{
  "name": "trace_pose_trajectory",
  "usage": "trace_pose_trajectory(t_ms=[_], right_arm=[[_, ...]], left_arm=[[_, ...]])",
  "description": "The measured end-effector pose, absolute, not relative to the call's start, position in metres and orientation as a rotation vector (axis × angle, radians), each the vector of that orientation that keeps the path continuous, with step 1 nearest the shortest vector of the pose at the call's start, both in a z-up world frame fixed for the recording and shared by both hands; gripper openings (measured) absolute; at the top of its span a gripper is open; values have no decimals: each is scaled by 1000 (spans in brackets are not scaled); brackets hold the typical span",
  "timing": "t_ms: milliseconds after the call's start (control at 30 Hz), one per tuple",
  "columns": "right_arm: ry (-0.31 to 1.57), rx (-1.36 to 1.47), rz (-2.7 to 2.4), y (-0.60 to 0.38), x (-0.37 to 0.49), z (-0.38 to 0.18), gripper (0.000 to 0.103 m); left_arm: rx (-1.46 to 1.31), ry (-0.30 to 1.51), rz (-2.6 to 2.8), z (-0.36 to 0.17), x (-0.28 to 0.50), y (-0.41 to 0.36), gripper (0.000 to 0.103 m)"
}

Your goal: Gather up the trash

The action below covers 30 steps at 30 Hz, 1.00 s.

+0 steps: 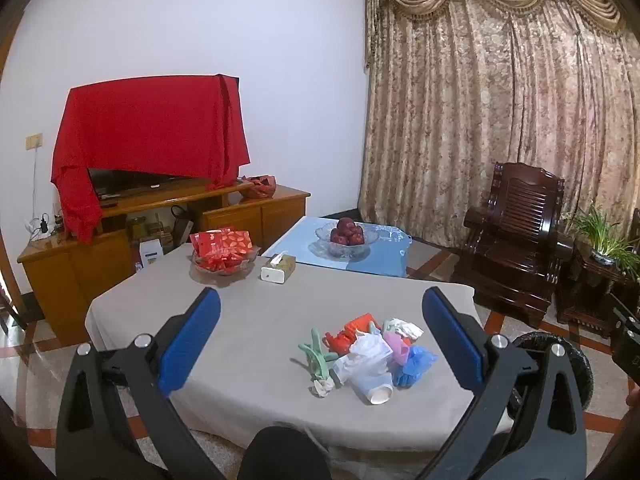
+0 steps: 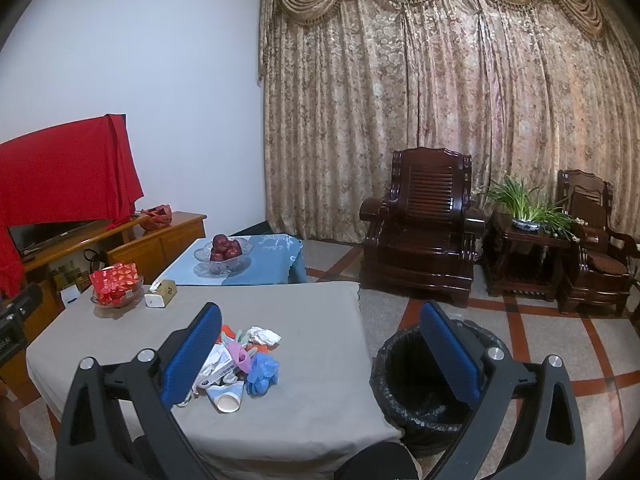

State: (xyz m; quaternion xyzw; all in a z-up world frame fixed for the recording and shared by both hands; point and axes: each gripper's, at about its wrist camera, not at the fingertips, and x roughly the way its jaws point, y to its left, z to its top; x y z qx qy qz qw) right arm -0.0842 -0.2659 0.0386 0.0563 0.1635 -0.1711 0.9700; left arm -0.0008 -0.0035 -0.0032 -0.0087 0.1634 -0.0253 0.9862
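Two glass bowls stand beyond the heap of trash (image 1: 366,354) that we take as our landmark: a clear glass fruit bowl (image 1: 346,240) piled with dark red apples sits far behind it on a low table under a blue cloth (image 1: 376,258), and a shallower glass dish (image 1: 224,266) filled with red packets sits behind and to the left of it. Between that dish and the heap we see one white and tan tissue box (image 1: 279,268) with a tissue poking out. One round bin lined with a black plastic bag (image 2: 424,388) stands on the floor to the right of the heap, just off the table edge; its inside looks dark and we cannot tell what it holds. The heap itself lies loose on the grey cloth of the near table (image 1: 256,332), and in it we count one white paper cup (image 1: 378,390) on its side, one blue plastic glove or bag (image 1: 414,360), crumpled white tissue, a pale green clip, and orange and pink scraps. We hold our left gripper (image 1: 322,340) and right gripper (image 2: 320,354) above the near table edge, both with blue pads spread wide and nothing between them. Behind the heap to the left, one wooden cabinet carries a screen draped in red cloth (image 1: 152,132); to the right, two dark wooden armchairs (image 2: 420,232) flank one potted plant (image 2: 526,206) before gold patterned curtains, over a tiled floor with red stripes.
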Motion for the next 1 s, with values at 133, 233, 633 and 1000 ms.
trace_pose_trajectory(t_ms=[133, 233, 633, 1000], right_arm=[[330, 115, -346, -266, -84, 38, 97], [331, 119, -347, -267, -85, 38, 97], [331, 122, -345, -272, -86, 37, 97], [330, 122, -344, -273, -87, 37, 97]], left_arm=[[-18, 326, -45, -1, -2, -4, 98], [-23, 324, -41, 1, -3, -3, 98], [-25, 318, -24, 0, 0, 2, 98], [-29, 318, -30, -1, -1, 3, 98]])
